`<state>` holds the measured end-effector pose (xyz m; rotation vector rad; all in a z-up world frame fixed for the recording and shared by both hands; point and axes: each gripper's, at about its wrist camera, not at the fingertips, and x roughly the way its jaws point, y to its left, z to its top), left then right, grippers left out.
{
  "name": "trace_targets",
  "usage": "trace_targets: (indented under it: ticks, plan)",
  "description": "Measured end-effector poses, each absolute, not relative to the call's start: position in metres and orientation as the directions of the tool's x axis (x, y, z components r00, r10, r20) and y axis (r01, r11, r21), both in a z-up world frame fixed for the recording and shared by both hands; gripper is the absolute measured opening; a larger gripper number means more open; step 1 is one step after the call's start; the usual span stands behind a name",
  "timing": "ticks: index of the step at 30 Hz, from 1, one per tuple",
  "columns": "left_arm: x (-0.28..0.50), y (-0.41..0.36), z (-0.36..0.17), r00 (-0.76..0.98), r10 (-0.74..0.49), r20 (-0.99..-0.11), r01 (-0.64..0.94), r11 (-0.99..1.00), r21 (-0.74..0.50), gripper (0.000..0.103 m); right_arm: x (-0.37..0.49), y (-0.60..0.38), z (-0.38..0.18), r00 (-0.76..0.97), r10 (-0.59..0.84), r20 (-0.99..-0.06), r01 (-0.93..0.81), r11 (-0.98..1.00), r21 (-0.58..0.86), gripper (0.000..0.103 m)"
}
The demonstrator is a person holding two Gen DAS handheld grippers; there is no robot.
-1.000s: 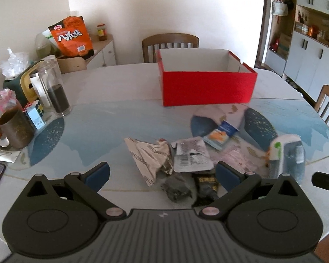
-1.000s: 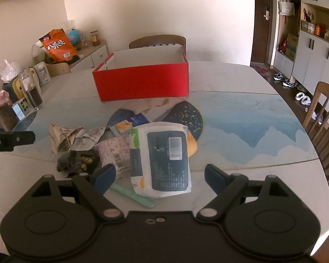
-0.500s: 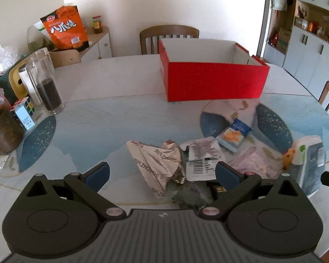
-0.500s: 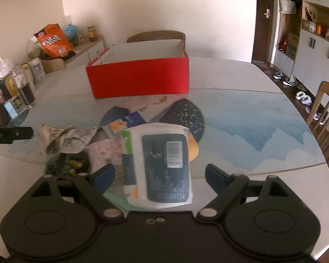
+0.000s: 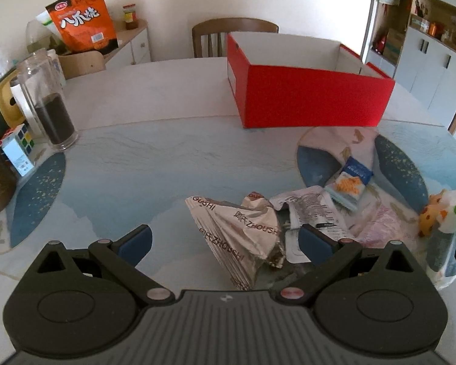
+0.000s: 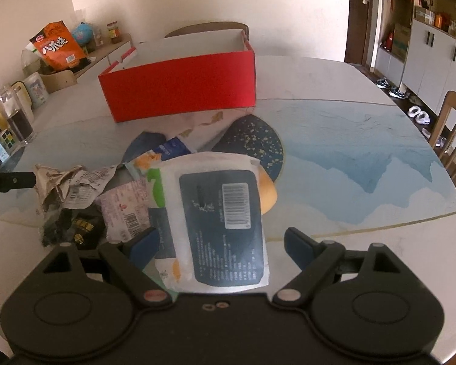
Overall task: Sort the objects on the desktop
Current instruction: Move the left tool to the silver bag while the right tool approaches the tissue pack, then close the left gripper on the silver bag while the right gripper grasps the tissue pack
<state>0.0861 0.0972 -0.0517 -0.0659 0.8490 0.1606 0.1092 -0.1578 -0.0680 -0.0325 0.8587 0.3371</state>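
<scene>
Crumpled foil wrapper (image 5: pixel 243 237), brown print

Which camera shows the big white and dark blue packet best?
The right wrist view: the packet lies face-on between the open right gripper, barcode visible. The left wrist view catches only its edge at far right.

1. Box (image 5: pixel 313 97): red outside, white inside.
2. Table (image 6: pixel 349 158): white, with a blue mountain print and gold-flecked navy patches.
3. Pouch (image 6: pixel 222 222): white, navy label, barcode.
4. Wrapper (image 5: pixel 243 234): crumpled cream, brown lettering.
5. Snack bag (image 5: pixel 82 18): orange, white characters.
</scene>
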Motion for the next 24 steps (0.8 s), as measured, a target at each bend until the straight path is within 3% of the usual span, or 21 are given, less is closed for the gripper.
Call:
trace_targets:
  ticks: [18,22,24]
  plan:
    - [0.128,0.106,-0.089,0.598,0.068,-0.798,-0.117,0.993,-0.003,0.102,0.13,-0.15,-0.085,0.562,0.271,-0.782,-0.317,0.943,0.098,0.089]
    - [0.132,0.106,-0.093,0.595,0.066,-0.801,-0.12,0.993,-0.008,0.102,0.135,-0.148,-0.089,0.548,0.28,-0.788,-0.323,0.94,0.109,0.081]
    - [0.134,0.107,-0.095,0.589,0.059,-0.806,-0.119,0.993,-0.014,0.096,0.137,-0.147,-0.09,0.544,0.288,-0.788,-0.333,0.936,0.113,0.079]
